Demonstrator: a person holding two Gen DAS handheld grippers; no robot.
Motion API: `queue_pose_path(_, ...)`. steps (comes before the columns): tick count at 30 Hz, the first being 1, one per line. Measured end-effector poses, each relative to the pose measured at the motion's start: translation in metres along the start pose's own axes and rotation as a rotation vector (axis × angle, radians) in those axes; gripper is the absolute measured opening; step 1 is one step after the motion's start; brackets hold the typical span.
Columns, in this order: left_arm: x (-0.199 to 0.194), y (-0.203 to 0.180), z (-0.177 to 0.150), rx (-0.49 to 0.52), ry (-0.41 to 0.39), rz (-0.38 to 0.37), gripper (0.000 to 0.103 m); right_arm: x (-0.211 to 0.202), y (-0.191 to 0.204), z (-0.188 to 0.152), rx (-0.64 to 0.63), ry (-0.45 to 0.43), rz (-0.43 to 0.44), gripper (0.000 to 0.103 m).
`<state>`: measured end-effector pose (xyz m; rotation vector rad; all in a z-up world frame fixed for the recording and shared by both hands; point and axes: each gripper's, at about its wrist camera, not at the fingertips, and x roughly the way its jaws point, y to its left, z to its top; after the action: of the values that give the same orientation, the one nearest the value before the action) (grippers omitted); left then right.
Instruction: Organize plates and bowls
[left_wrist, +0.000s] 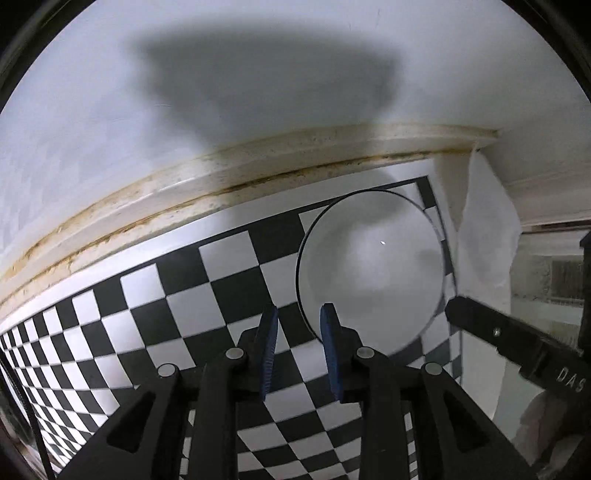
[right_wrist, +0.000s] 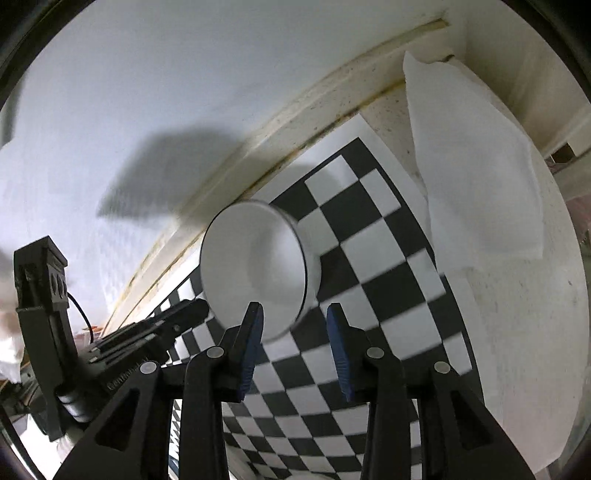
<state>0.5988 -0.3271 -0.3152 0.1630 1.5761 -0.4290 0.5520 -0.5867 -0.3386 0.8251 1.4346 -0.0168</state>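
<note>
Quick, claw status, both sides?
Left claw: open, holding nothing, its tips at the bowl rim.
Right claw: open, holding nothing, beside the bowl.

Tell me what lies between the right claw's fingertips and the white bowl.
Almost nothing: in the right wrist view the right claw stands open right at the white bowl, with only checkered mat showing between its fingers; the bowl's rim overlaps one fingertip.

Bowl (right_wrist: 255, 273) glossy ceramic (smooth); checkerboard mat (left_wrist: 184, 295) matt.
</note>
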Motion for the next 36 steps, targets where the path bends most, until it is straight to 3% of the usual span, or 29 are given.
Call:
queue_pose_path(12, 0.036, -0.002, 0.03, 0.028, 0.065, 0.012, 0.021, 0.04, -0.002, 0.035, 0.0, 0.052, -0.075, 0.039)
queue_pose_path(14, 0.039, -0.002, 0.03, 0.031, 0.063, 0.002, 0.017, 0.045, -0.002, 0.039, -0.011, 0.058, -0.09, 0.032)
queue_pose_path(16, 0.04, 0.0, 0.027, 0.038, 0.067, -0.007, 0.011, 0.049, -0.004, 0.041, -0.008, 0.071, -0.067, 0.014)
queue_pose_path(18, 0.04, -0.003, 0.026, 0.049, 0.06, 0.006, 0.01, 0.049, 0.0, 0.041, -0.022, 0.066, -0.084, 0.014)
queue_pose_path(23, 0.036, -0.004, 0.02, 0.046, 0.044, 0.015, 0.01, 0.048, 0.006, 0.037, -0.062, 0.07, -0.127, 0.011)
queue_pose_path(36, -0.013, -0.006, -0.03, 0.062, -0.015, 0.008, 0.01, 0.011, 0.022, -0.011, -0.136, 0.075, -0.089, 0.01)
